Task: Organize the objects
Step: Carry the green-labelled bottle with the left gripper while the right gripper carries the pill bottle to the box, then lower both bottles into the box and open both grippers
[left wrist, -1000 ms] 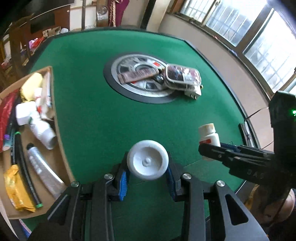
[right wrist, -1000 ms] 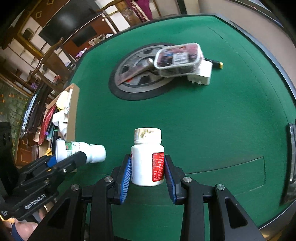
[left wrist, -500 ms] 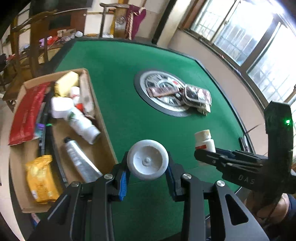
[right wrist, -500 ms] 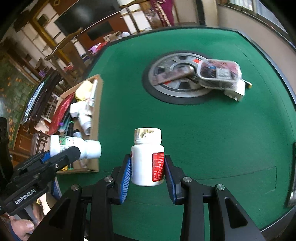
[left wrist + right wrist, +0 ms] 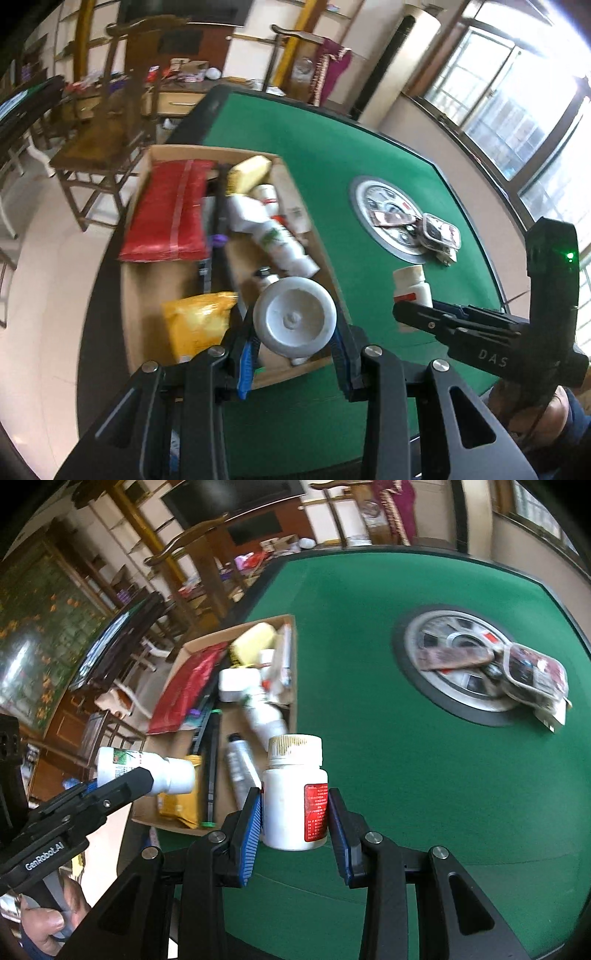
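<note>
Left wrist view: the left gripper is clamped on a white bottle, cap end toward the lens, held above the near end of an open cardboard box. To its right the right gripper grips a white pill bottle with a red label. In the right wrist view that right gripper pinches the pill bottle upright between its blue pads, over the green felt table beside the box; the left gripper holds its bottle lying sideways. The box sits at the table's left edge and holds a red packet, a yellow bag, white bottles and a grey tube. Farther out, a round wheel-patterned disc carries a dark wrapper and a clear-lidded container. Wooden chairs, a cluttered sideboard and bright windows ring the room. Since a second ago both grippers have travelled left from open felt toward the box, which has come from the frame's edge to the centre; neither grip has changed.
</note>
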